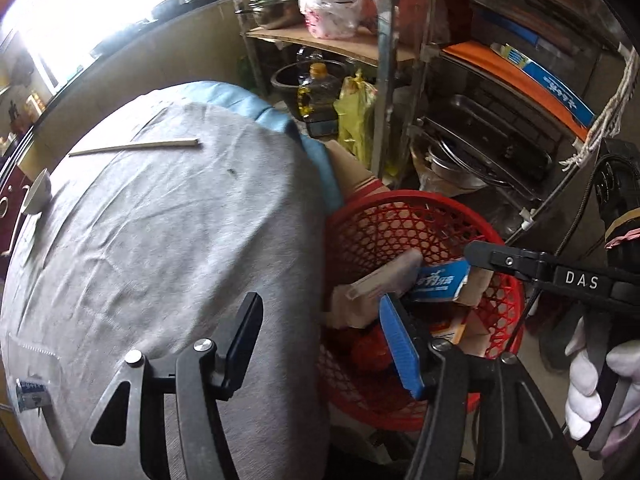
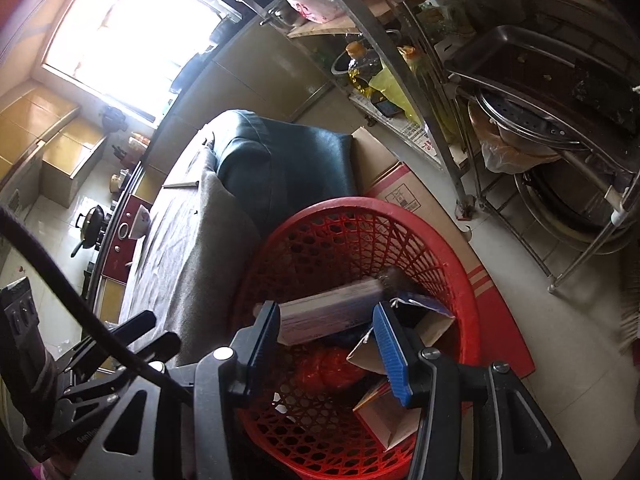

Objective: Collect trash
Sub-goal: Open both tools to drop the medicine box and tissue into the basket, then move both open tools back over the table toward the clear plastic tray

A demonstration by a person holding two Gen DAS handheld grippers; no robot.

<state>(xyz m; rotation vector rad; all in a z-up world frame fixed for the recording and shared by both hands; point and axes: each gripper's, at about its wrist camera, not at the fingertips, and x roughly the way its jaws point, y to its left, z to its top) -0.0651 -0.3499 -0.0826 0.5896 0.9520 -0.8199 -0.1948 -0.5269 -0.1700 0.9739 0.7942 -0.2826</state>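
Note:
A red mesh basket (image 1: 404, 220) stands on the floor beside the table and also shows in the right wrist view (image 2: 360, 220). It holds a flat carton (image 2: 332, 312), a blue-and-white torn box (image 1: 440, 280), brown cardboard pieces (image 2: 392, 416) and red crumpled plastic (image 2: 332, 368). My left gripper (image 1: 322, 340) is open and empty, straddling the table edge and the basket's rim. My right gripper (image 2: 326, 334) is open and empty right above the basket's contents. Its finger reaches over the basket in the left wrist view (image 1: 492, 256). A small blue packet (image 1: 30, 394) lies on the grey tablecloth (image 1: 160, 240).
Chopsticks (image 1: 136, 147) and a white bowl (image 1: 36, 196) lie on the table. A metal rack (image 1: 480, 140) with trays, pots and bags stands behind the basket. A flattened cardboard box (image 2: 420, 208) lies under the basket. An oil bottle (image 1: 316, 96) and a yellow bag (image 1: 356, 116) stand by the rack.

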